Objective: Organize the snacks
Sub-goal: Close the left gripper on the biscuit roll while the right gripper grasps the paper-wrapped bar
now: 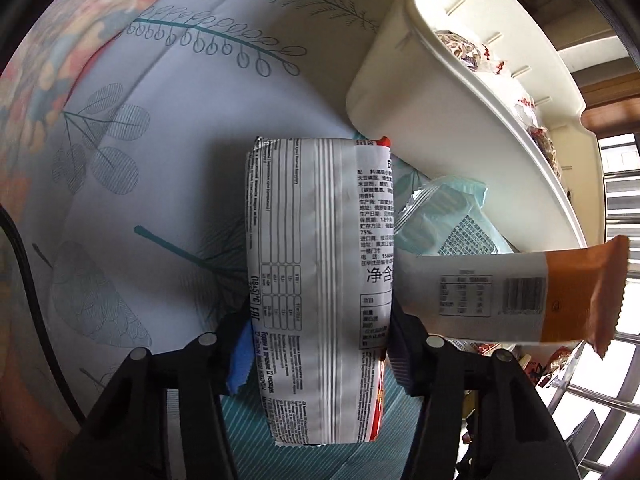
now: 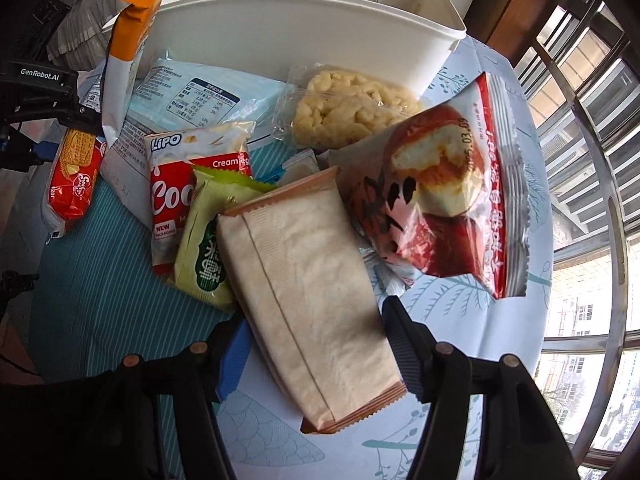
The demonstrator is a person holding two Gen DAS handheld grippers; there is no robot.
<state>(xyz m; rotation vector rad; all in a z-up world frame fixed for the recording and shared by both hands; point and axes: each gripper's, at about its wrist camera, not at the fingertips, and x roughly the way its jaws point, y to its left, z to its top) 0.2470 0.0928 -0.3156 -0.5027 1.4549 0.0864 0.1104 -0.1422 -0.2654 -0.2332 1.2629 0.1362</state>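
While my left claw (image 1: 320, 344) is clamping the white biscuit pack (image 1: 320, 280) between its pads, my right claw (image 2: 316, 344) is gripping the beige packet (image 2: 308, 292). Just beyond it are lying the other snacks (image 2: 192, 200), and farther off is standing the white bin (image 2: 300, 40).

I work over a table under a pale cloth (image 1: 168, 128) printed with teal leaves and twigs; a striped teal patch (image 2: 100, 264) shows nearer me. On the right, daylight pours through a window (image 2: 580, 320) behind steel bars (image 2: 576, 184) (buildings beyond). A brown wooden frame (image 2: 516, 12) stands beside it. A floral fabric (image 1: 36, 92) lies left.
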